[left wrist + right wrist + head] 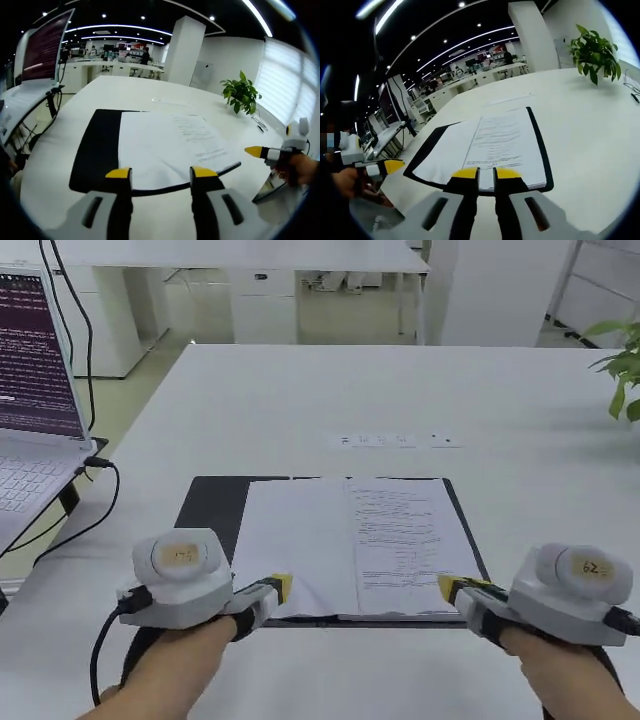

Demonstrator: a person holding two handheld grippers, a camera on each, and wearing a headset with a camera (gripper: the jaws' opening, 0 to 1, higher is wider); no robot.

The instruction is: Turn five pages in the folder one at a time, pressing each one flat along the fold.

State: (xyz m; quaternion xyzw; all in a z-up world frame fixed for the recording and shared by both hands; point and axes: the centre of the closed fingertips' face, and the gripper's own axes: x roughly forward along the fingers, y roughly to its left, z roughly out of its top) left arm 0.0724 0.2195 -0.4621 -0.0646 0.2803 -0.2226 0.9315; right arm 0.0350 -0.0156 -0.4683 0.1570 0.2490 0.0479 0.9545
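Observation:
A black folder (210,505) lies open on the white table, with a blank white page (290,540) on its left side and a printed page (400,530) on its right. My left gripper (285,586) hovers at the folder's near edge by the blank page. Its jaws stand wide apart with nothing between them (161,173). My right gripper (446,587) sits at the near right corner of the printed page (500,137). Its yellow-tipped jaws are nearly together (486,173). Whether they touch the paper is unclear. Each gripper appears in the other's view: the right gripper (252,150), the left gripper (392,166).
A laptop (30,390) on a stand is at the left edge, and its black cable (100,510) trails over the table toward me. A potted plant (625,370) stands at the far right. Small paper labels (395,440) lie beyond the folder.

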